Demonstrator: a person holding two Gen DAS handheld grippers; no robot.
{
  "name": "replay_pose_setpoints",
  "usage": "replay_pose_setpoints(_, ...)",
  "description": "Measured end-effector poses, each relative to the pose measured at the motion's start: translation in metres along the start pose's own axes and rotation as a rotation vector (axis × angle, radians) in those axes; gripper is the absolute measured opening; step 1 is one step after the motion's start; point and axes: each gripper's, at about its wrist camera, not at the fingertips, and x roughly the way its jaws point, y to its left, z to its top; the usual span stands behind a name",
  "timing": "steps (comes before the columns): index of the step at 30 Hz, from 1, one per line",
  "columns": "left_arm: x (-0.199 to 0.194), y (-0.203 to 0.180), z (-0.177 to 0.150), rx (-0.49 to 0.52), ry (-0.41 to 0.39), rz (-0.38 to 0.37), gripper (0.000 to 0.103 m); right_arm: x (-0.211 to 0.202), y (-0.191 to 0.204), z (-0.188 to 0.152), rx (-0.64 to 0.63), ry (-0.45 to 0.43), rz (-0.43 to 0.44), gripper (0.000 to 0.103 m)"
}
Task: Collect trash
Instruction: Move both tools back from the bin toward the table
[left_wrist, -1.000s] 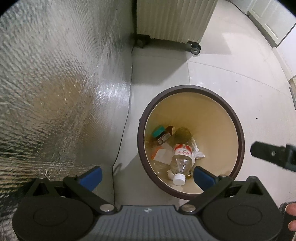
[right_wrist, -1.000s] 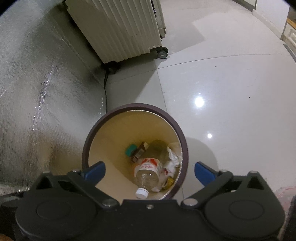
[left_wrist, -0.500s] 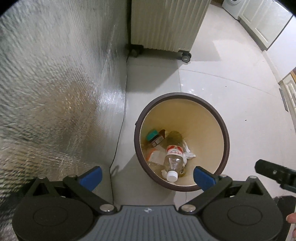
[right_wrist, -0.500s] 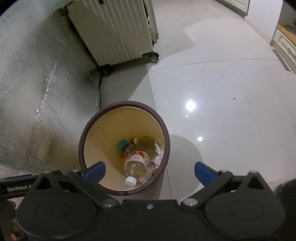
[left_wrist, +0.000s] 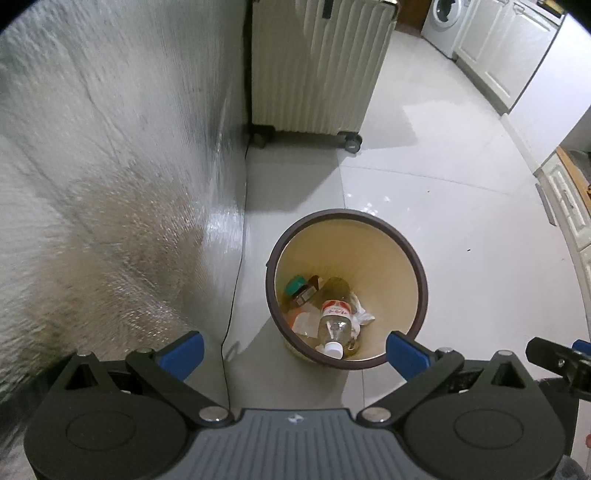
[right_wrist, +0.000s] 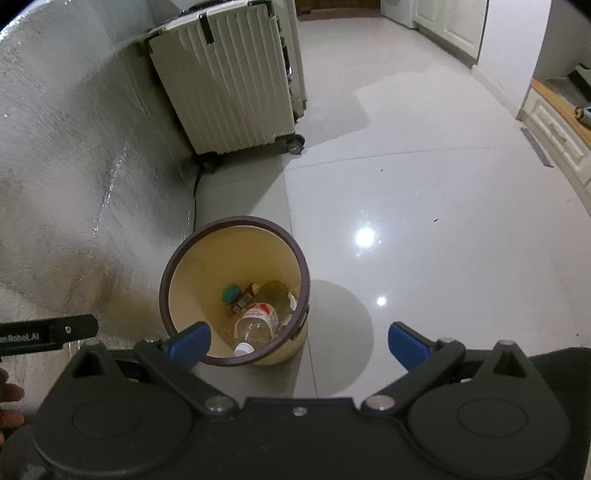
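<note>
Trash bin stands upright on the floor, brown rim, cream inside. In it: clear plastic bottle with white cap, teal-lidded jar, crumpled paper. Left tool spread wide, empty, above the bin. Right tool also spread wide, empty. Glossy pale tiles with light glare. Silver foil sheet just beside the bin; cream ribbed suitcase on wheels behind it. White cabinets and washing machine at the far wall.
</note>
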Motion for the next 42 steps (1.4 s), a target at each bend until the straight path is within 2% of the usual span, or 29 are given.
replay_pose_setpoints(11,-0.069,-0.012,-0.019,0.051,-0.119,-0.029,0.103,-0.066,-0.005,-0.013,0.000,-0.111,-0.014,0.103)
replay_pose_setpoints(28,-0.219,-0.038,-0.047,0.130,-0.432,-0.127,0.103,-0.211,0.001,-0.028,-0.027,-0.421,-0.003,0.103)
replay_pose_setpoints(37,-0.299,-0.022,-0.063,0.136,-0.603,-0.161,0.103,-0.272,0.022,-0.027,-0.057,-0.582,0.039,0.103)
replay_pose_setpoints(42,-0.341,-0.001,-0.065,0.136,-0.702,-0.139,0.103,-0.300,0.045,-0.022,-0.097,-0.662,0.085,0.103)
